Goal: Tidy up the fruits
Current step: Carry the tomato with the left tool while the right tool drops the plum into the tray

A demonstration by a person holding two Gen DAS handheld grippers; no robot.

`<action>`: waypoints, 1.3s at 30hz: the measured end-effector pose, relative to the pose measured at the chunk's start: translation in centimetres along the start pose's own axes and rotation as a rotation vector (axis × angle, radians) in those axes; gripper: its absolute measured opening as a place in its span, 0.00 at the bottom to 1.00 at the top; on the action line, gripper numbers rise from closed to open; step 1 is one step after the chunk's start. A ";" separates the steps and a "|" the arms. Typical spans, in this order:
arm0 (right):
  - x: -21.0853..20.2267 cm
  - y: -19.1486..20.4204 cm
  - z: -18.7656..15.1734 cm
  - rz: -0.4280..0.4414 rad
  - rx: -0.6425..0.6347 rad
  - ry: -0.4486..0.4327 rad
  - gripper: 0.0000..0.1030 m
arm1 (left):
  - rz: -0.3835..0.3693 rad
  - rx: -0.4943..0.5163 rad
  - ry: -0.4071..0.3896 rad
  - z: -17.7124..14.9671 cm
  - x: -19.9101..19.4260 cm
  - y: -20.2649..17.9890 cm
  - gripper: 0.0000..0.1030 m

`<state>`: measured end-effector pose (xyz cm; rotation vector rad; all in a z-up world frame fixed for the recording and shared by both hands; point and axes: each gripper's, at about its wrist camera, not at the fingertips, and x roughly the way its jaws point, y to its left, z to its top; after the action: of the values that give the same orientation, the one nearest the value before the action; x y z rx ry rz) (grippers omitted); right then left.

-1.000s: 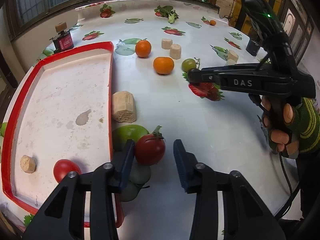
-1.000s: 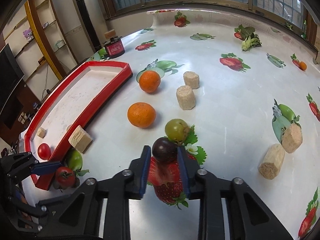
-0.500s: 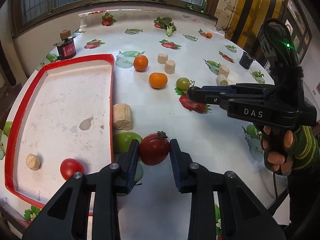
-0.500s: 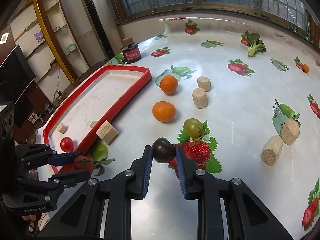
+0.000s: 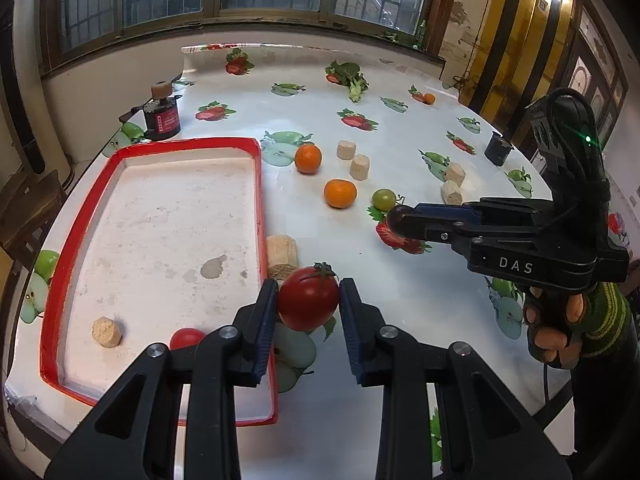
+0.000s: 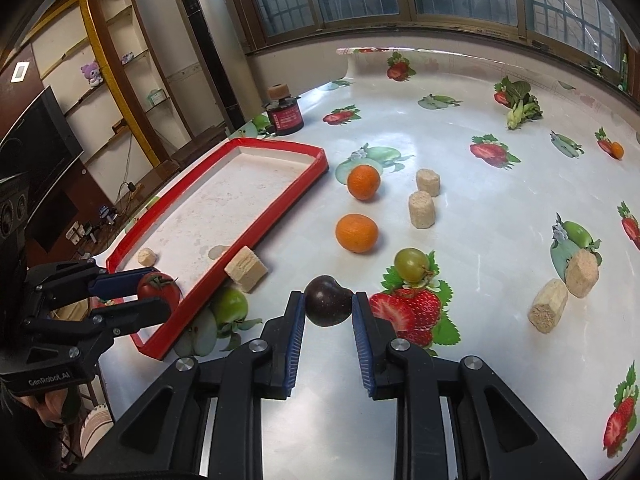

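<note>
While both fruits hang clear of the desk [image 5: 400,320], each claw is clamped on its own load. The left claw [image 5: 308,300] pinches a red tomato [image 5: 309,298] between its pads, beside the near right rim of the red tray [image 5: 56,264]. The right claw [image 6: 329,306] grips a dark plum [image 6: 328,306] above the printed strawberry.

The tray already holds a small red tomato [image 5: 185,337] and a tan block [image 5: 106,332], so it reads as the collection point, and both loads are probably headed there.

Left on the desk: two oranges [image 6: 357,233], a green grape [image 6: 412,263], and several more tan blocks. One block [image 6: 246,269] touches the tray's outer wall.
</note>
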<state>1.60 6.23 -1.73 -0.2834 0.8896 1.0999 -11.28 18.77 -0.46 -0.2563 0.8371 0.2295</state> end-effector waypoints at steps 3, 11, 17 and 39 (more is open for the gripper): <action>0.0 0.7 0.3 0.009 -0.011 -0.001 0.24 | 0.011 -0.012 -0.008 0.1 -0.3 0.8 0.27; 0.4 2.4 1.0 0.030 -0.037 -0.001 0.24 | 0.040 -0.043 -0.015 0.0 -0.6 2.6 0.28; 0.7 3.3 1.4 0.046 -0.054 0.001 0.24 | 0.059 -0.068 -0.023 0.0 -0.8 4.0 0.28; 2.7 8.1 3.3 0.121 -0.125 0.013 0.24 | 0.120 -0.152 -0.047 0.3 -1.5 9.5 0.28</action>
<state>-3.32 13.76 0.10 -0.3438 0.8600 1.2696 -14.91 27.70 -0.38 -0.3425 0.7900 0.4108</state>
